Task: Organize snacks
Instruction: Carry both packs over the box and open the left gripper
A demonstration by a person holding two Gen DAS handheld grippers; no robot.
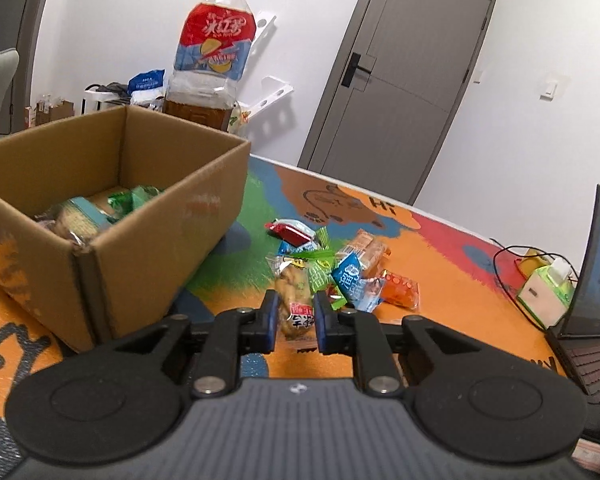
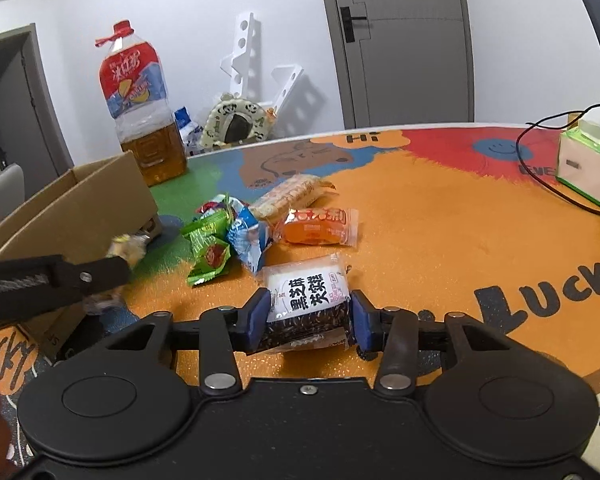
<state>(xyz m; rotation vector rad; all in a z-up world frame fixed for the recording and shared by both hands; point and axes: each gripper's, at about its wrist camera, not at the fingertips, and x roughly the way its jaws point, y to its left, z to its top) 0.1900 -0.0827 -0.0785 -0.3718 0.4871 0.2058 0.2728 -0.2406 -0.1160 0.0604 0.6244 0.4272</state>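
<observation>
My left gripper (image 1: 295,316) is shut on a clear packet of pale yellow snacks (image 1: 296,300), held just right of the open cardboard box (image 1: 140,240). The box holds several packets (image 1: 96,210). My right gripper (image 2: 310,320) is shut on a black-and-white sesame snack packet (image 2: 308,300) above the table. A pile of loose snacks lies on the table: green packets (image 2: 206,248), a blue packet (image 2: 248,240), an orange packet (image 2: 318,227) and a long cracker packet (image 2: 288,196). The left gripper also shows in the right wrist view (image 2: 118,268), beside the box (image 2: 72,208).
A large iced-tea bottle (image 1: 210,56) stands behind the box. A tissue box (image 1: 546,292) with a black cable and a laptop (image 1: 592,280) sit at the table's right. The table wears a colourful mat (image 2: 440,220). A grey door (image 1: 392,68) is behind.
</observation>
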